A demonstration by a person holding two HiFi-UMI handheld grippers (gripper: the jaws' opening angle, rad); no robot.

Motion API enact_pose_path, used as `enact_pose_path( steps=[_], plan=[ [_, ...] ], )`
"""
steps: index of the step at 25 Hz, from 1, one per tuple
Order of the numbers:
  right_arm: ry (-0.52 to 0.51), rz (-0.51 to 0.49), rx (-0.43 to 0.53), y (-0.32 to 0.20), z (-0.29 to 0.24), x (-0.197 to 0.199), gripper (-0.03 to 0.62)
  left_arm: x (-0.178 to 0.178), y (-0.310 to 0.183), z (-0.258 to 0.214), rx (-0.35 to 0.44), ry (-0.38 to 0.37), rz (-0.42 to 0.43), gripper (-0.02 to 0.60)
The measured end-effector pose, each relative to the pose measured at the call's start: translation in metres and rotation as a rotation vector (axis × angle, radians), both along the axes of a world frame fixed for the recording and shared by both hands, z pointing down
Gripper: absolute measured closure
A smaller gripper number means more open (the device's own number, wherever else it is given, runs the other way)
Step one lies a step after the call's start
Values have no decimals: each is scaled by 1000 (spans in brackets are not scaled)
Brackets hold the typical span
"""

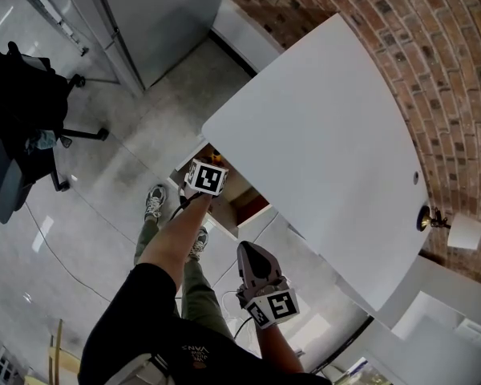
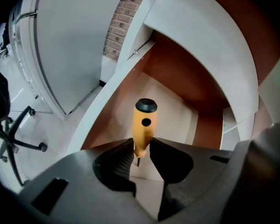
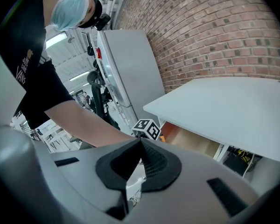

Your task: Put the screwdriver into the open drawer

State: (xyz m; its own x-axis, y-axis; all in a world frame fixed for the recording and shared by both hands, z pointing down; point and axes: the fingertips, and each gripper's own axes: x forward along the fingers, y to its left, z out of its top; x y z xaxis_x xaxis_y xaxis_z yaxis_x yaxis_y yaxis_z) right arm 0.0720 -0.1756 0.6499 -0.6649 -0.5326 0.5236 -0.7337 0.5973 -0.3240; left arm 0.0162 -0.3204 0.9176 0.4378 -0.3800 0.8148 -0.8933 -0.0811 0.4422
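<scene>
Two grippers show, and only one carries anything. The left gripper (image 2: 141,149) pinches the screwdriver (image 2: 143,125) at the narrow lower end of its yellow-orange handle. The tool stands upright between the jaws, its black cap on top, a dark round hole in the handle just below the cap, and a short bit of thin shaft showing beneath the grip. Behind it lies the open drawer (image 2: 173,105), with a pale floor and reddish-brown walls. The screwdriver is held over that opening, and no view shows it touching the floor.

In the head view the drawer sticks out from under the near left edge of the white table (image 1: 329,135), and the left gripper's marker cube (image 1: 206,177) sits right at its near side. A brick wall (image 1: 433,46) runs along the table's far and right sides. A black office chair (image 1: 24,127) stands well apart to the left on the grey floor.

The right gripper (image 3: 141,143) is held nearer the person, off the drawer, its jaws pressed together at the tips with nothing between them.
</scene>
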Motion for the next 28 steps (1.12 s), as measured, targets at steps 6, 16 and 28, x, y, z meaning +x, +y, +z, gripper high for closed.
enact_pose_path(
  steps=[6, 16, 28],
  plan=[
    [3, -7, -7, -4, 5, -5, 600, -5, -5, 0, 19, -13, -26, 474],
    [1, -14, -4, -4, 3, -10, 600, -9, -5, -10, 73, 8, -20, 474],
    [-8, -18, 26, 0, -10, -6, 600, -21, 6, -40, 159, -24, 12, 476]
  ],
)
